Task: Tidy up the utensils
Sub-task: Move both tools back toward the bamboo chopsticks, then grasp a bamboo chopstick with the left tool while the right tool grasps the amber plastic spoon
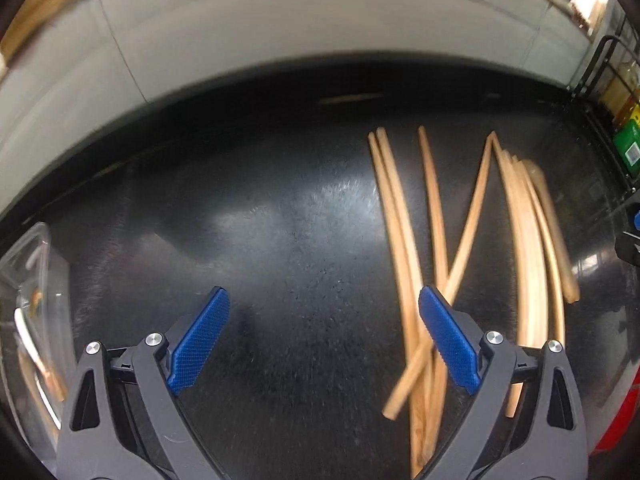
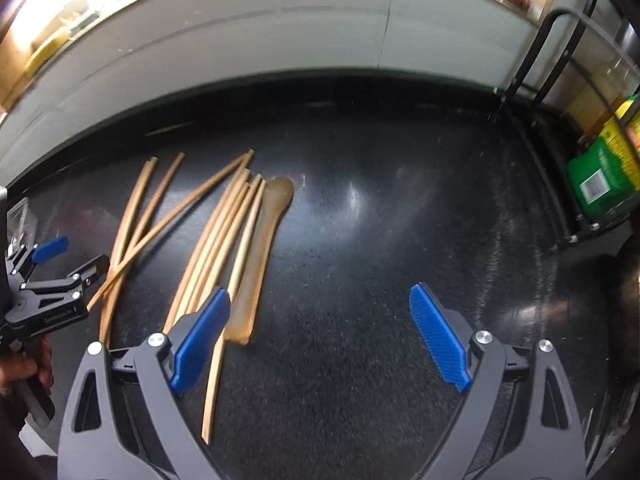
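Left wrist view: left gripper (image 1: 324, 336) w/ jaws spread wide, nothing between the blue pads (image 1: 199, 342), hovering over the black countertop (image 1: 248, 216). Wooden chopsticks (image 1: 436, 216) lie loose from 12 to 4 o'clock of the gripper; one pair side by side, two crossing each other in an X, a tighter bunch further out at 2 o'clock. Right pad sits over the near ends of the crossed sticks; contact can't be told, frame is blurred. Clear plastic container (image 1: 28, 288) at 9 o'clock on the counter edge, w/ a few sticks inside. Grey wall (image 1: 280, 28) at 12. Black wire rack (image 1: 600, 76) w/ a green packet (image 1: 628, 146) at 2 o'clock.

Right wrist view: right gripper (image 2: 320, 332) also wide open, holding nothing. Chopsticks (image 2: 212, 236) fan out from 9 to 11 o'clock, its left pad over the ends of the nearest bunch. Wooden spoon (image 2: 260, 256) lies just beside that bunch, bowl toward 12. Left gripper (image 2: 74, 258) seen at 9 o'clock, by the crossed sticks, a hand (image 2: 24, 368) on its handle.
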`<state>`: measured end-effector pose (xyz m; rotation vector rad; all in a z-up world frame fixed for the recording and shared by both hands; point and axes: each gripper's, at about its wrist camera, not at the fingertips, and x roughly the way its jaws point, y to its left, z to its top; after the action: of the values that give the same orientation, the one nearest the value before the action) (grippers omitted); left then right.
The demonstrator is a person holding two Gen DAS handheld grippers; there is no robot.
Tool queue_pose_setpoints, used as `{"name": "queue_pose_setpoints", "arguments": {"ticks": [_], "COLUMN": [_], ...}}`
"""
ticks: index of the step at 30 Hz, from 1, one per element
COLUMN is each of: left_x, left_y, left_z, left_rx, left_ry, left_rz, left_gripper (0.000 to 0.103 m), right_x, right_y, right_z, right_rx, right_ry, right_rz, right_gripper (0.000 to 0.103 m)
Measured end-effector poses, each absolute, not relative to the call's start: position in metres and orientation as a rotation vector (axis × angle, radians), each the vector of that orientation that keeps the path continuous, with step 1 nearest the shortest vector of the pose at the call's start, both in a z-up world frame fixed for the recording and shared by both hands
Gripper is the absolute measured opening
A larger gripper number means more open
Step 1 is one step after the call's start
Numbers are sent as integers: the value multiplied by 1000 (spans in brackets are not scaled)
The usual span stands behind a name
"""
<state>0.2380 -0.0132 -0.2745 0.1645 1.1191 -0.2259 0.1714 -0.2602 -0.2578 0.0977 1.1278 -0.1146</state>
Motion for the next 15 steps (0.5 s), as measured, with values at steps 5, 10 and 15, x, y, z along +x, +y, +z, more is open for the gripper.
{"name": "queue_pose_setpoints", "arguments": {"ticks": [5,10,15], "left_x": [242,246,242], "left_y": [-14,-15,-15], "left_z": [-285,-288,-285], "left_rx": [203,199,200], "left_ry": [1099,1080,1050], "left_rz": [-242,-239,-250], "left_gripper": [94,93,79], "right_x": [185,193,201], "right_y": [-257,-249,-243], "right_z": [-279,-293,-300], "right_rx": [88,66,72], "right_ry": [1169,1198,1194], "right_rz": [-116,-124,-125], "right_gripper": [88,87,82]}}
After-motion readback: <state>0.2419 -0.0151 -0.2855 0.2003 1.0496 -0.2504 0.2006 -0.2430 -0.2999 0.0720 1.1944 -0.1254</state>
